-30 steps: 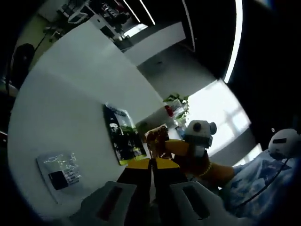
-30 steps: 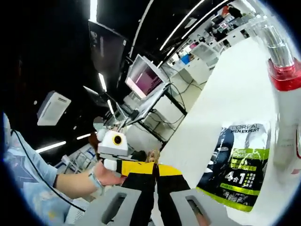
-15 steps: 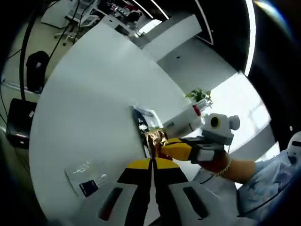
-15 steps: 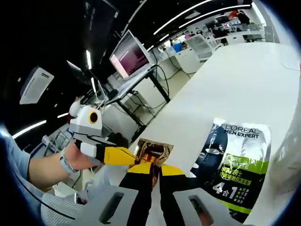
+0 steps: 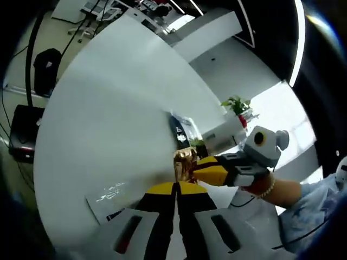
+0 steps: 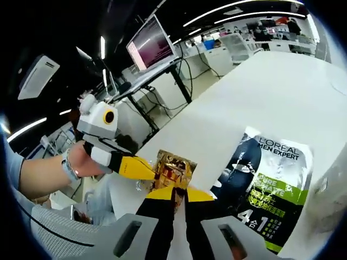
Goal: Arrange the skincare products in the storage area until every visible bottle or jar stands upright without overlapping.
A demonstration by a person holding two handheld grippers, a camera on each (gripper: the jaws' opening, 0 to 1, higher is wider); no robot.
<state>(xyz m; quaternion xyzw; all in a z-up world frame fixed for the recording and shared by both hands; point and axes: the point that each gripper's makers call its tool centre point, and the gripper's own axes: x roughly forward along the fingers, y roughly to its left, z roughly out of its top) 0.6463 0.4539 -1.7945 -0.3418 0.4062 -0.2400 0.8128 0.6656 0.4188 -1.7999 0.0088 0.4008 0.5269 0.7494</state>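
A small gold sachet (image 5: pixel 184 162) hangs above the white table (image 5: pixel 108 114), held between both grippers. My left gripper (image 5: pixel 175 186) is shut with the sachet's lower edge at its yellow tips. My right gripper (image 5: pixel 194 169) comes in from the right, shut on the sachet's other side. In the right gripper view the gold sachet (image 6: pixel 172 170) sits just above my right gripper (image 6: pixel 174 190), and my left gripper (image 6: pixel 145 172) pinches its left edge. A dark and green L'Oreal pouch (image 6: pixel 265 187) lies flat on the table. A white bottle with a red band (image 5: pixel 225 135) lies beyond the pouch (image 5: pixel 181 130).
A clear flat packet (image 5: pixel 108 196) lies near the table's edge below my left gripper. A person's hand (image 6: pixel 73 165) and sleeve (image 5: pixel 320 211) hold the grippers. Desks with monitors (image 6: pixel 149 46) stand past the table's far edge; a potted plant (image 5: pixel 238 104) is behind the bottle.
Both views have swung round and now look more onto the table. The two grippers stay together on the gold sachet, which shows larger in the right gripper view.
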